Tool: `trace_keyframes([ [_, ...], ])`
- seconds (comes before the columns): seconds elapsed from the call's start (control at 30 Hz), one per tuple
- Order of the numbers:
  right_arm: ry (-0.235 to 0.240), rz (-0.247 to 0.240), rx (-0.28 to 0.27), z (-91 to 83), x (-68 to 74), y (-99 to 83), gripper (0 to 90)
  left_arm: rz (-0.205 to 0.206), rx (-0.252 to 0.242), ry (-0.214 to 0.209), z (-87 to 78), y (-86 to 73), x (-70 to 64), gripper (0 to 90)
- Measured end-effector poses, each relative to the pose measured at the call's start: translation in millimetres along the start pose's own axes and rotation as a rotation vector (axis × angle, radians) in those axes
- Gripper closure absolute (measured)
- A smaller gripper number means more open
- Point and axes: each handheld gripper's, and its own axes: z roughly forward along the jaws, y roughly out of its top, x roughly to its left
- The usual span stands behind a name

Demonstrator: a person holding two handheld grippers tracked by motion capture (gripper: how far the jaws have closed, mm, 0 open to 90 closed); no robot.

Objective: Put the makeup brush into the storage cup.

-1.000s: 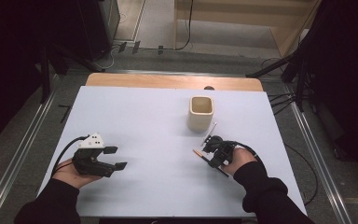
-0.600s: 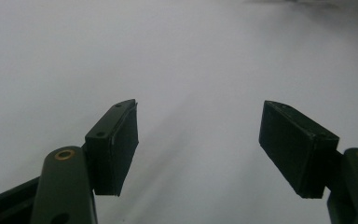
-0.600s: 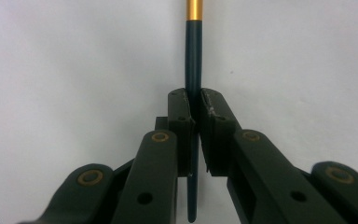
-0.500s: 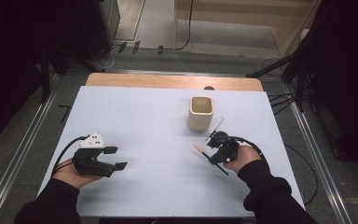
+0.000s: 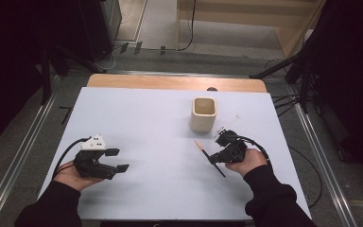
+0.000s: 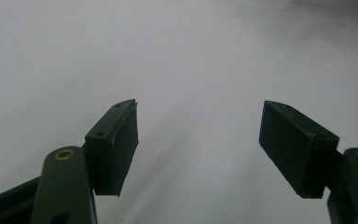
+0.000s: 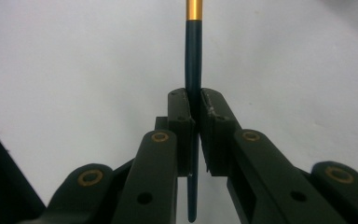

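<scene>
- One thing is in hand: a dark-handled brush [image 7: 192, 70] with a gold ferrule, pinched mid-shaft between the closed jaws of the right gripper [image 7: 195, 105]; the shaft runs straight out along the jaws, ferrule end leading, tail end trailing back between the arms.
- Seen from the high view, the brush [image 5: 211, 160] lies slantwise over the white table [image 5: 137, 118], its gold tip pointing up and to the left, its plain end down toward the person; whether it is lifted clear or touching the surface, I cannot tell.
- Beyond the right gripper [image 5: 227, 150] stands the square beige cup [image 5: 203, 113], near but apart; the tip points left of it, so I judge the long axis must swing toward upright, over the cup's mouth.
- Left gripper [image 6: 198, 135] rests well apart at the left, jaws spread wide, nothing between them; the right hand is plainly the nearer.
</scene>
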Motion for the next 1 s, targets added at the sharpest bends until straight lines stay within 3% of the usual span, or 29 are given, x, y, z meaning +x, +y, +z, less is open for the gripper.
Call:
trace_keyframes([
  [0.07,0.048,0.017,-0.048,-0.8,-1.8,-2.5,84.5,-0.003,0.001,0.0,0.4,0.2,-0.2,28.7],
  [0.63,0.164,0.048,-0.168,5.3,3.8,-0.7,84.5,-0.031,0.007,-0.052,11.0,10.9,-3.3,28.9],
  [1.0,0.179,0.016,-0.237,6.6,14.9,0.6,84.5,-0.038,-0.022,-0.102,16.8,23.6,-9.8,29.1],
])
